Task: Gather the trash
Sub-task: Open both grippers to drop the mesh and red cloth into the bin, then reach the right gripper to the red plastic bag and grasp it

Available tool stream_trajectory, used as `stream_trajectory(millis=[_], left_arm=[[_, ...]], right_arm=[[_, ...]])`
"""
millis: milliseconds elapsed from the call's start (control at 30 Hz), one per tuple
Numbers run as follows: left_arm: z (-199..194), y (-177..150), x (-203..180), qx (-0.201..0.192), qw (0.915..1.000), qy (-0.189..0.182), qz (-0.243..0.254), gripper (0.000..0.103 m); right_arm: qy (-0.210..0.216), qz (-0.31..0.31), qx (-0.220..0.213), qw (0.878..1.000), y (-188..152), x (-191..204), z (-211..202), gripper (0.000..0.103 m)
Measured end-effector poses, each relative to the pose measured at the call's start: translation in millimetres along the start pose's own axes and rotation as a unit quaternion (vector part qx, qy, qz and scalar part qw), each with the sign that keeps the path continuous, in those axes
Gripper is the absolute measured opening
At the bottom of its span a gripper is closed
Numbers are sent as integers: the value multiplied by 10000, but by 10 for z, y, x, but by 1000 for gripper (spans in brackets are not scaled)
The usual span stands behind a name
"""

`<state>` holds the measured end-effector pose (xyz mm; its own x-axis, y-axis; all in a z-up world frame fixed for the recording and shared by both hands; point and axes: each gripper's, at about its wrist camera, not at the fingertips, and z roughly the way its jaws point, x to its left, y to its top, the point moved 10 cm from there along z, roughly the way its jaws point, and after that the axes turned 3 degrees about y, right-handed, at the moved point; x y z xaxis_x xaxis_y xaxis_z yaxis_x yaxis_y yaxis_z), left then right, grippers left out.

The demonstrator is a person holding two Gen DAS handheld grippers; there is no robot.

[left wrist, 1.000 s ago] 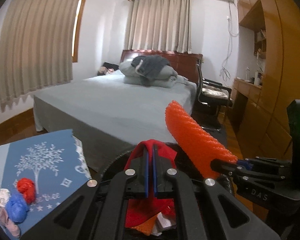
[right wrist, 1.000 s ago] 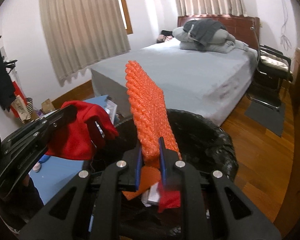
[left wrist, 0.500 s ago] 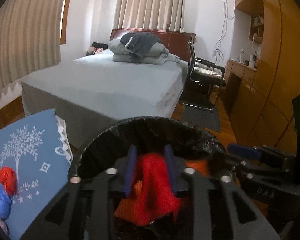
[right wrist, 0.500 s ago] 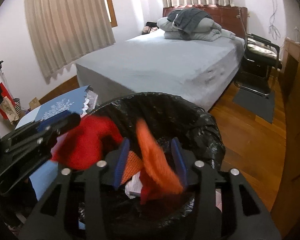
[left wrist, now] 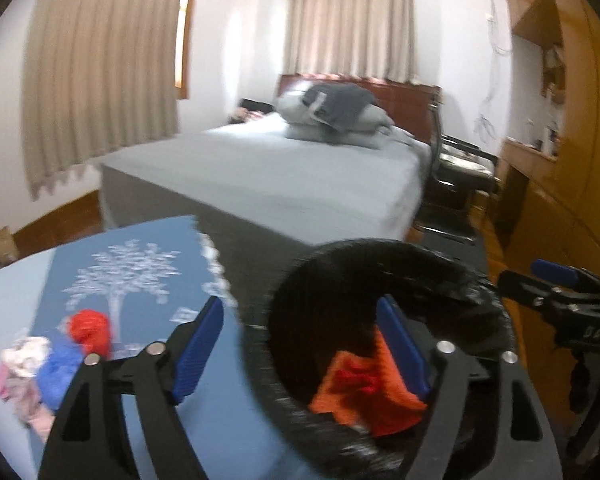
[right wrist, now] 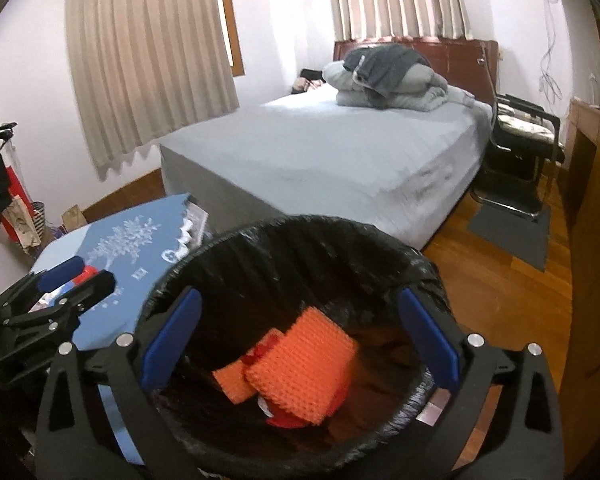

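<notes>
While both tools are being held over the bin (right wrist: 300,240), nothing is being gripped by either. The right gripper (right wrist: 298,342) is being held with its blue fingers (right wrist: 170,342) spread wide, roughly spanning the mouth of the bin, with no contact seen between the pads and the black liner. Below that gap, an orange foam sheet (right wrist: 304,368) is lying inside the bin on top of a red scrap (right wrist: 286,420) and further orange pieces. The left gripper (left wrist: 300,352) is likewise being held wide open and empty; one finger (left wrist: 198,350) is being seen over the blue table cloth (left wrist: 140,272), the other over the bin (left wrist: 380,264), straddling its near rim. Whether the rim is being touched cannot be told, the left view being blurred. Red and orange scraps (left wrist: 364,388) are being seen in the bin there. On the cloth, a red wad (left wrist: 90,330), a blue wad (left wrist: 62,364) and pale crumpled bits (left wrist: 22,360) are lying close together, left of the left gripper.
</notes>
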<state>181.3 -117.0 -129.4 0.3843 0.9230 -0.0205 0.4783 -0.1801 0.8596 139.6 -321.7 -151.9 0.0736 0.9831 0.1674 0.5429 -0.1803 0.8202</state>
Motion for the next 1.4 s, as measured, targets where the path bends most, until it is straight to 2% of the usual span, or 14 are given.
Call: stream_trajectory(millis=[133,300,567,700,833,1100,1233,1400], left_arm=[[-126,-4,401,-84,9989,433,-173,87],[-286,-93,950,-111,9940,1033,-334,88],[-482,-367,1830,-31,9784,1975,-612,88],[-501,-556,2156,90,9702,2319,-695,88],[-481,-745,2390,256,9647,2479,-848,87],[-462,-861,2852,307,9532,2797,-1104,85],[-374,-899,3011,379,9502,2858,-1182,83],[-330,-926,3082,395,9510,2808,-1231,83]], right_arm=[[189,-118,-30,9997,65,257,43,97],[490,-308,-30,9983,146,682,201,97],[1049,-635,81,9924,178,1484,529,97],[1264,-773,155,9888,147,1829,684,97],[1443,-919,302,9848,56,2174,881,97],[1625,-1157,539,9784,-72,2662,1291,97],[1754,-1289,749,9731,-173,2930,1510,97],[1837,-1509,919,9670,-272,3201,1720,95]])
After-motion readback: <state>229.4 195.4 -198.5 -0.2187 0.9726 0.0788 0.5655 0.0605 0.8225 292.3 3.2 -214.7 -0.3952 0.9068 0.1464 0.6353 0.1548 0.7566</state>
